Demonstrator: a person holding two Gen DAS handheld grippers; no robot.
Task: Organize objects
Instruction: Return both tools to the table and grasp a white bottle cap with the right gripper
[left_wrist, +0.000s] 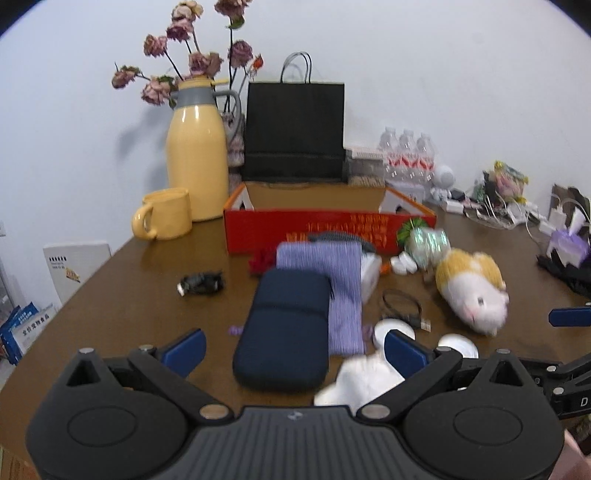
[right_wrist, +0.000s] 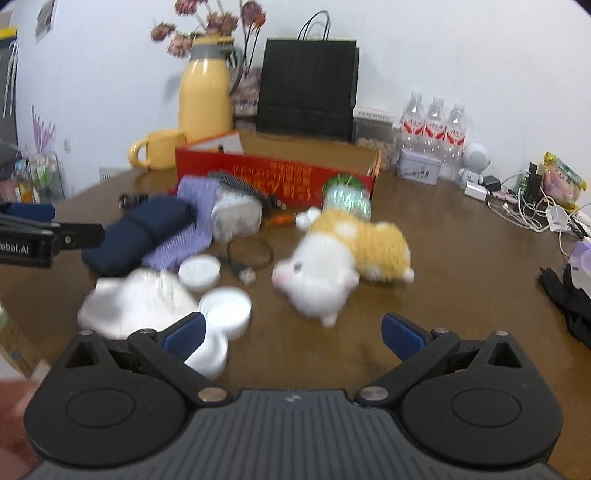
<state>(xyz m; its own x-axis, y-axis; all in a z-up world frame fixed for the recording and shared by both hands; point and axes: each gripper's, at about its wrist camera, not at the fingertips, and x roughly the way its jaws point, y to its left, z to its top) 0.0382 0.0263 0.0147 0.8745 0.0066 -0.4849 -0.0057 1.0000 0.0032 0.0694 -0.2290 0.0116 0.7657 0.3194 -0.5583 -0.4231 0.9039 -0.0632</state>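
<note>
Crowding, seemingly: plush toy (right_wrist: 343, 258), pouch (left_wrist: 282, 328).

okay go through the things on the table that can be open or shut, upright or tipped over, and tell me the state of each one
left gripper: open, empty.
right gripper: open, empty.
red box: open on top.
plush toy: lying on its side.
yellow jug: upright, lid on.
black paper bag: standing upright.
</note>
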